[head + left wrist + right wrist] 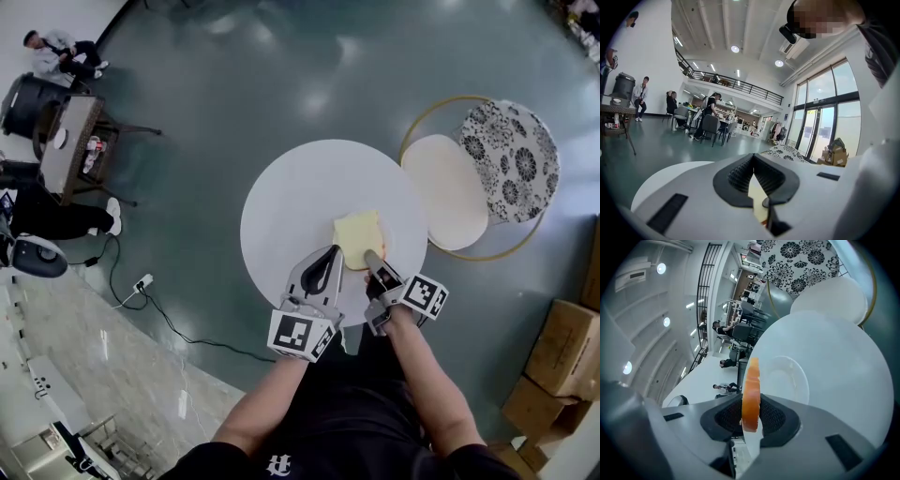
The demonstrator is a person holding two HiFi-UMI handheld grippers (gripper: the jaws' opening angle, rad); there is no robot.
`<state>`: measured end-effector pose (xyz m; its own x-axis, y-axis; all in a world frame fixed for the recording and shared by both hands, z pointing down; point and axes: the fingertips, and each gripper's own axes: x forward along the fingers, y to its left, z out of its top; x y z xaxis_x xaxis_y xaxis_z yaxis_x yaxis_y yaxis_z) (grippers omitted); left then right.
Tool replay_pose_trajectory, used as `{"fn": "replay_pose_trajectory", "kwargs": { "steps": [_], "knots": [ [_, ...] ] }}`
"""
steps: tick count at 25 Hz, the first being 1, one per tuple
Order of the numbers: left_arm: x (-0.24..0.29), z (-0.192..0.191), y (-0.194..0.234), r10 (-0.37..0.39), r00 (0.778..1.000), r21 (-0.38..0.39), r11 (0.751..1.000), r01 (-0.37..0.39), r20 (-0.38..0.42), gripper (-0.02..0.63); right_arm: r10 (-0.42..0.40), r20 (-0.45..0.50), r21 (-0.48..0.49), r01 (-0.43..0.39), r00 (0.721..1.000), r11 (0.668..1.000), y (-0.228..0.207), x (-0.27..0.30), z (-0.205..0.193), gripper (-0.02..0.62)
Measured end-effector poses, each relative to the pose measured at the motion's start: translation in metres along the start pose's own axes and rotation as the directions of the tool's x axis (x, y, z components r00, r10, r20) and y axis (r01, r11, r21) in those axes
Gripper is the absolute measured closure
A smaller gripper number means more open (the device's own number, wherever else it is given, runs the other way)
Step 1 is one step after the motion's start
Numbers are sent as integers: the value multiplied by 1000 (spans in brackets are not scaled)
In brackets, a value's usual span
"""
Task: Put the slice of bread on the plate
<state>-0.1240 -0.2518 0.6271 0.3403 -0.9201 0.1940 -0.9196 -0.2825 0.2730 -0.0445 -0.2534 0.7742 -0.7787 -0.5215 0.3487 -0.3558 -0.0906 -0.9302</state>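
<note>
A pale yellow slice of bread (359, 234) hangs over the near right part of the round white table (291, 206). My right gripper (373, 255) is shut on its near edge. In the right gripper view the slice (751, 394) stands edge-on between the pads, orange crust toward the camera. A clear round plate (787, 378) lies on the table just beyond it. I cannot make out the plate in the head view. My left gripper (334, 251) sits just left of the bread, tips together and holding nothing. A sliver of bread (757, 197) shows behind its pads.
A round chair with a cream seat (448, 187) and a black-and-white floral cushion (511, 159) stands at the table's right. Cardboard boxes (562, 347) sit on the floor at the right. A cable and socket (141, 281) lie at the left, near seated people (56, 52).
</note>
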Motion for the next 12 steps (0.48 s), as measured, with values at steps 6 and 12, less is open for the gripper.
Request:
{"fn": "replay_pose_trajectory", "kwargs": {
  "steps": [6,12],
  "knots": [
    [3,-3,0,11,1000,-1,1000,-11,-12,600,-32,4,33,32,999,999,-13,2,1,497],
    [4,-2,-3,12,999,-2,1000,-13,-29,600,-138,25,-7,138,990,990,-21,-2,5,471]
  ]
}}
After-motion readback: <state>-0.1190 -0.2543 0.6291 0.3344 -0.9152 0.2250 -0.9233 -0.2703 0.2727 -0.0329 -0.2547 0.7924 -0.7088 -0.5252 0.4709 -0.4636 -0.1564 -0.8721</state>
